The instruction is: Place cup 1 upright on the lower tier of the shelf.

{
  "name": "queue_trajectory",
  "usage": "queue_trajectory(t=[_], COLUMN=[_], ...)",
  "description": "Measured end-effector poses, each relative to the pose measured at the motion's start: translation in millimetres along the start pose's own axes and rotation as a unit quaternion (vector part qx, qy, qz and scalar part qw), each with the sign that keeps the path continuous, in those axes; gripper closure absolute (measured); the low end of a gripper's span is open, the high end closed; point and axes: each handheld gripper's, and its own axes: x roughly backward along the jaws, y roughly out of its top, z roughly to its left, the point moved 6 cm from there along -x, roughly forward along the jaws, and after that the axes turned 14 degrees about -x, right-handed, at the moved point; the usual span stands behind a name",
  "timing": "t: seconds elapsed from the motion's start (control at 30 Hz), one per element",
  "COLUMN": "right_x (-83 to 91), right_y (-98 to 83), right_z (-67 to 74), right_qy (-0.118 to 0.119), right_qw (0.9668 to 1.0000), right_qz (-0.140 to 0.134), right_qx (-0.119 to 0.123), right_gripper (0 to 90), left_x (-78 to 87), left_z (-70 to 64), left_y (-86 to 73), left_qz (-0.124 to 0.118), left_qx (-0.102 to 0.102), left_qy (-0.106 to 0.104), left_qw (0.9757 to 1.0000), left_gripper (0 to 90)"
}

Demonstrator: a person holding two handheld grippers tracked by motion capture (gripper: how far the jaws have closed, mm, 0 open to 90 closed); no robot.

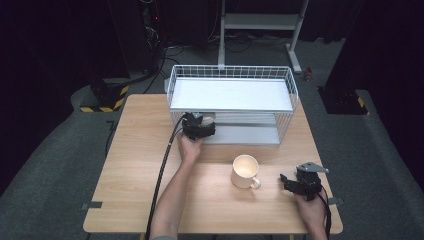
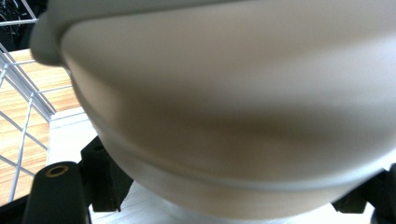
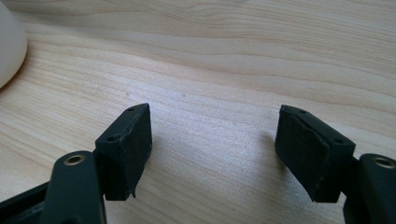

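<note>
My left gripper [image 1: 200,125] reaches into the lower level of a white wire rack [image 1: 230,71]. It is shut on a pale bowl [image 2: 233,116], which looms close in the left gripper view, with the black jaws at either side of its base. The same bowl [image 1: 205,118] peeks out grey-white just past the gripper. A cream mug [image 1: 245,171] stands on the wooden table [image 1: 140,150], handle toward the person. My right gripper [image 1: 286,182] rests on the table to the right of the mug. Its jaws stand open over bare wood [image 3: 215,154], and the mug's side [image 3: 9,42] is off to the left.
The rack has a flat white top shelf [image 1: 232,95] and a grey lower shelf [image 1: 245,134], and stands at the table's far edge. Its wires [image 2: 23,98] run left of the bowl. A black cable [image 1: 162,165] trails from the left gripper across the table.
</note>
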Motion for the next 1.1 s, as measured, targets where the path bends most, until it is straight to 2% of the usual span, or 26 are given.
queue_trajectory(t=[0.17,0.2,0.23,0.27,0.33,0.43,0.63,0.67,0.77,0.83,0.87,0.9,0.97,1.0,1.03,1.07,1.1], right_x=[0.0,0.0,0.0,0.0,0.0,0.0,0.0,0.0,0.0,0.0,-0.1,-0.1,0.1,0.0,0.0,0.0,-0.1], right_y=[0.0,0.0,0.0,0.0,0.0,0.1,0.0,0.0,0.0,0.0,0.0,0.0,0.0,0.0,0.0,0.0,0.0], right_z=[0.1,0.0,0.0,0.0,0.0,-0.1,-0.1,-0.2,-0.2,-0.2,-0.2,-0.2,-0.2,-0.2,-0.2,-0.2,-0.2], right_qy=[0.0,0.0,0.0,0.0,0.0,0.0,0.0,0.0,0.0,0.0,0.0,0.0,0.0,0.0,0.0,0.0,0.0], right_qw=[1.0,1.0,1.0,1.0,1.0,1.0,1.0,1.0,1.0,1.0,1.0,1.0,1.0,1.0,1.0,1.0,1.0], right_qz=[0.0,0.0,0.0,0.0,0.0,0.0,0.0,0.0,0.0,0.0,0.0,0.0,0.0,0.0,0.0,0.0,0.0], right_qx=[-0.001,0.0,0.0,0.0,0.0,0.001,0.001,0.001,0.001,0.001,0.002,0.002,0.001,0.001,0.001,0.001,0.001], right_gripper=[27.7,27.7,27.7,27.7,27.7,27.7,27.7,27.7,27.7,27.8,27.7,27.7,27.7,27.7,27.7,27.7,27.7], left_x=[-0.1,-1.5,-1.5,-1.8,-1.5,0.0,6.3,9.5,12.7,16.4,20.1,20.1,22.8,25.6,25.6,28.1,29.4], left_z=[-0.5,-1.6,-1.6,-2.7,-1.1,-0.6,-4.0,-5.1,-7.3,-7.0,-8.9,-8.9,-8.4,-12.1,-12.1,-8.9,-9.8], left_y=[-1.4,-4.3,-4.3,-5.5,-6.9,-7.0,-7.4,-6.9,-6.4,-6.3,-8.2,-8.2,-9.9,-11.2,-11.2,-12.1,-12.4], left_qz=[0.012,0.021,0.021,0.022,0.024,0.024,0.025,0.028,0.03,0.022,0.022,0.022,0.021,0.019,0.019,0.023,0.022], left_qx=[-0.003,-0.003,-0.003,0.005,0.003,0.008,0.01,0.0,-0.001,-0.004,0.004,0.004,0.002,0.015,0.015,0.0,0.002], left_qy=[0.005,0.003,0.003,0.004,0.001,-0.004,-0.019,-0.026,-0.03,-0.028,-0.033,-0.033,-0.026,-0.033,-0.033,-0.021,-0.027], left_qw=[0.9999,0.9998,0.9998,0.9997,0.9997,0.9997,0.9994,0.9993,0.9991,0.9994,0.9992,0.9992,0.9994,0.9992,0.9992,0.9995,0.9994], left_gripper=[17.7,14.0,12.1,12.1,6.7,5.0,5.5,6.1,7.1,7.7,8.1,8.0,8.0,8.0,8.0,8.0,8.0])
